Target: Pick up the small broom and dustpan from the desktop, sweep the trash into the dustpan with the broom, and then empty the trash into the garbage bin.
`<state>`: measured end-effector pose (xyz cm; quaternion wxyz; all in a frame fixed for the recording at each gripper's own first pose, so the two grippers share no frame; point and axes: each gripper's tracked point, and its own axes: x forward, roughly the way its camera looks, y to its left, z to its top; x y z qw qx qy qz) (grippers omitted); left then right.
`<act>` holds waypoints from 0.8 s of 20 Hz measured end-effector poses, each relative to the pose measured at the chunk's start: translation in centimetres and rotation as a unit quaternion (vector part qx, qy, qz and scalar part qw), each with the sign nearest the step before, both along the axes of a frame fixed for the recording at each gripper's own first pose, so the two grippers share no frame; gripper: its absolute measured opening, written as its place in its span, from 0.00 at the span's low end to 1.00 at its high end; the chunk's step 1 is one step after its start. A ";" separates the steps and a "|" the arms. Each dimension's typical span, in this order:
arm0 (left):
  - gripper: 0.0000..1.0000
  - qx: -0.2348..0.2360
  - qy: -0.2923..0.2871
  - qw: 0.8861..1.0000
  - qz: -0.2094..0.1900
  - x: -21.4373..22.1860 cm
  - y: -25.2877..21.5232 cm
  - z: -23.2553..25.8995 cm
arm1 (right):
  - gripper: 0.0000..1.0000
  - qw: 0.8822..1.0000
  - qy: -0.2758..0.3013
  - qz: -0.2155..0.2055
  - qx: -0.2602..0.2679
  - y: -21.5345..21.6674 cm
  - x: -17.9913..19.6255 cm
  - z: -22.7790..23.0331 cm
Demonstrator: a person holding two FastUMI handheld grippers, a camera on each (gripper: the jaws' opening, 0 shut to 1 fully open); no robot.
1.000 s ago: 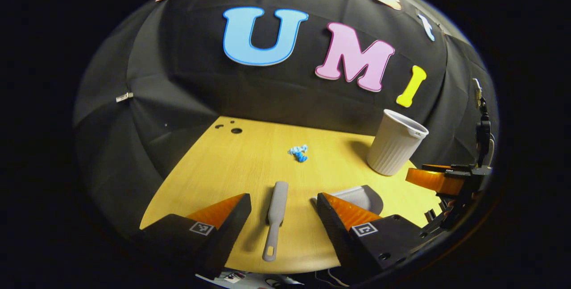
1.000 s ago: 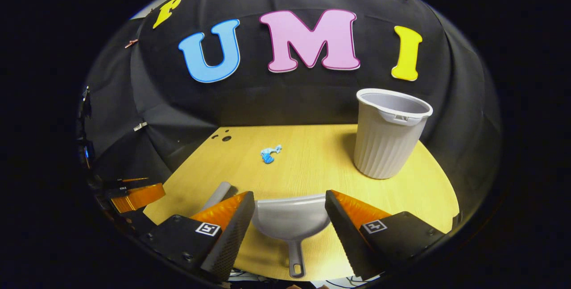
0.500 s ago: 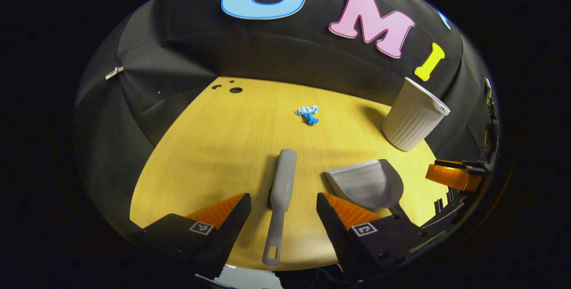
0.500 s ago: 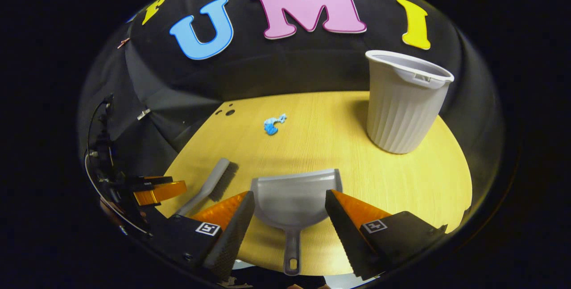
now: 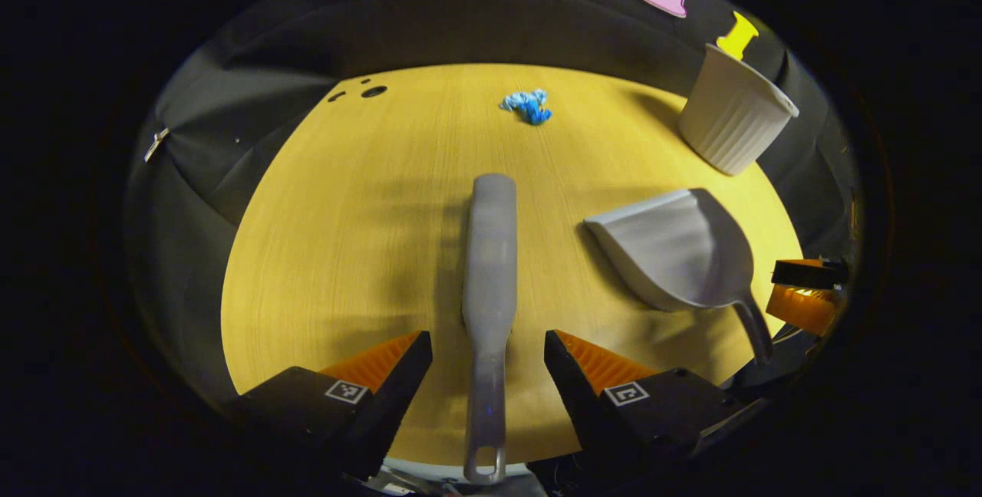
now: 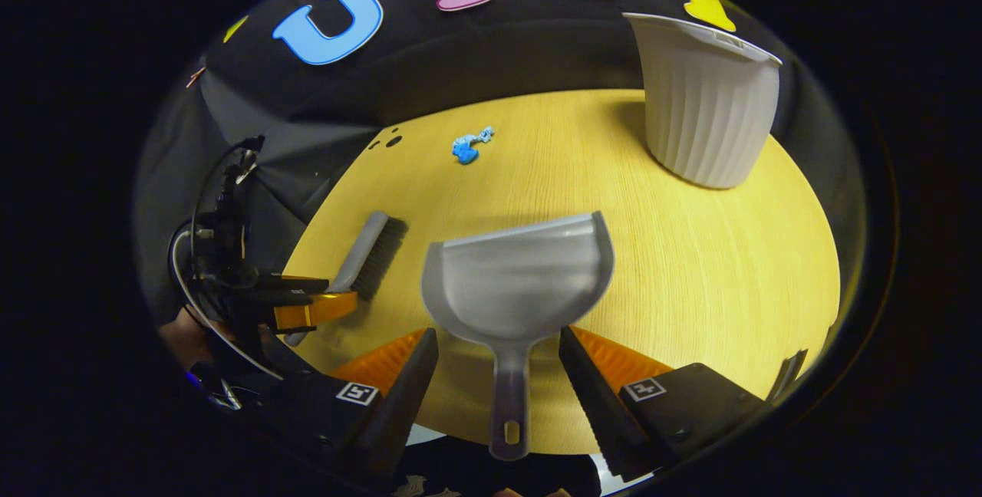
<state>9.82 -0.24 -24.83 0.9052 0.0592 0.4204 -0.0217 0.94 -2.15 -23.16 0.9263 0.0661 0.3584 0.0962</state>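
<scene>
A grey small broom lies on the wooden desktop; its handle runs between the fingers of my open left gripper without being touched. The grey dustpan lies mouth away, its handle between the fingers of my open right gripper, also untouched. The dustpan lies right of the broom in the left gripper view. The broom lies left of the dustpan in the right gripper view, with the left gripper over its handle. Blue crumpled trash lies farther back.
A ribbed grey garbage bin stands upright at the back right of the desktop. Small dark holes mark the far left corner. The right gripper shows at the right edge of the left gripper view. A hand holds the left gripper.
Both grippers have tilted down and moved closer to the desktop. The broom handle and the dustpan handle now sit between their open fingers. Nothing on the desktop has moved.
</scene>
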 end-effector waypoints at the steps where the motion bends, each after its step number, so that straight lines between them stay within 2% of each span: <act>1: 0.96 0.008 0.012 1.000 -0.003 0.2 -0.1 -0.7 | 0.99 1.000 0.007 -0.004 0.003 -0.2 -0.2 -0.5; 4: 0.94 0.040 0.030 0.999 -0.009 0.7 0.2 -2.0 | 0.99 1.000 0.019 -0.013 0.011 -0.8 -0.6 -1.1; 6: 0.93 0.045 0.041 0.998 -0.010 0.9 0.0 -2.8 | 0.99 0.999 0.024 -0.019 0.013 -1.3 -0.6 -1.4; 8: 0.87 0.026 0.041 0.999 -0.009 1.1 -0.6 -2.7 | 0.99 0.999 0.031 -0.022 0.014 -1.8 -0.7 -1.7; 10: 0.77 0.023 0.041 0.999 -0.006 1.3 -0.5 -2.9 | 0.99 0.999 0.034 -0.024 0.017 -1.9 -0.8 -1.7; 12: 0.72 0.024 0.035 0.999 -0.012 1.6 -0.2 -2.7 | 0.99 0.999 0.039 -0.023 0.019 -2.0 -0.8 -1.9; 13: 0.63 0.025 0.029 0.999 -0.015 1.8 0.0 -2.5 | 0.99 0.999 0.040 -0.023 0.020 -1.9 -0.8 -2.0; 15: 0.36 0.018 0.026 0.999 -0.007 1.9 0.3 -2.3 | 0.99 0.999 0.044 -0.018 0.021 -1.5 -0.9 -2.1; 16: 0.35 0.017 0.026 1.000 -0.006 2.0 0.4 -2.6 | 0.99 0.999 0.046 -0.016 0.022 -1.3 -0.9 -2.1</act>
